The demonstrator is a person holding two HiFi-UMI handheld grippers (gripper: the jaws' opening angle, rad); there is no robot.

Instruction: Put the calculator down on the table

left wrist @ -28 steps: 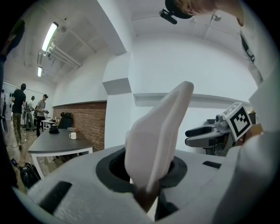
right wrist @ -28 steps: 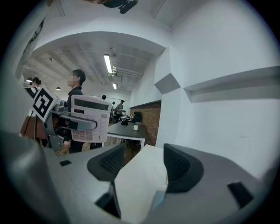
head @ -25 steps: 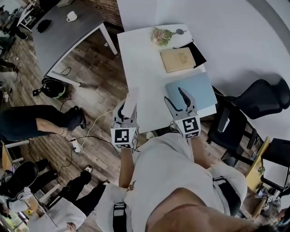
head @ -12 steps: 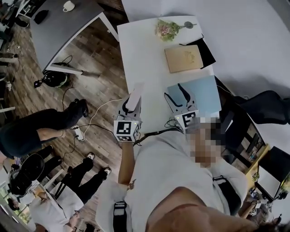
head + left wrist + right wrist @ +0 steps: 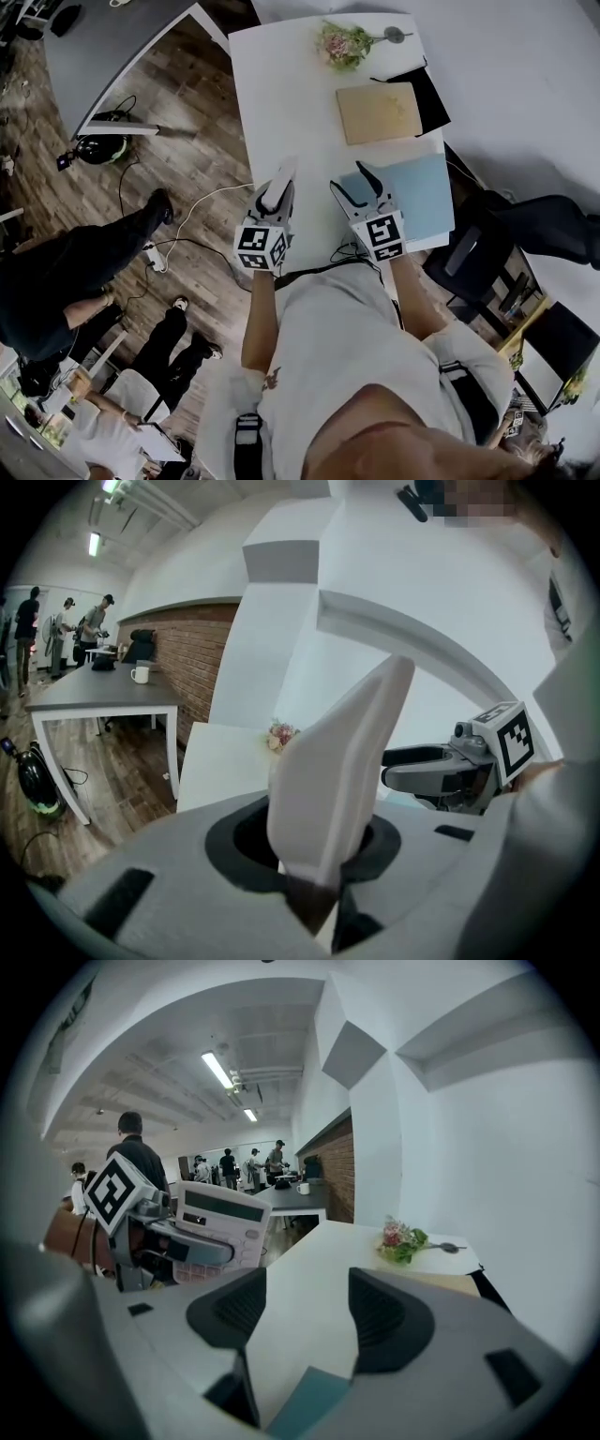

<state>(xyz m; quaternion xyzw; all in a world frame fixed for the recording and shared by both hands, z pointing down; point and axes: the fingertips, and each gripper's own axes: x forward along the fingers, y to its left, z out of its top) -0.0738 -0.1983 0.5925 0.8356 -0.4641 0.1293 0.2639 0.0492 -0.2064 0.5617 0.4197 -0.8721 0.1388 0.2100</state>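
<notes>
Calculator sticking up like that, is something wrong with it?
Nothing is broken or spilled. The calculator stands up on end, tilted, only because the left gripper clamps its lower end; it isn't lying on the white table yet.

Bare table left of blue folder

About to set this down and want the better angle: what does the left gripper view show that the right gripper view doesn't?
Only the left gripper view: the calculator edge-on, clamped in the left tool, and the right tool seen from its side.
Only the right gripper view: the calculator's display and keys, and the right tool's jaws standing apart with nothing between them.
Both: the white table, the flowers at its far end, and the grey table with a mug.
</notes>
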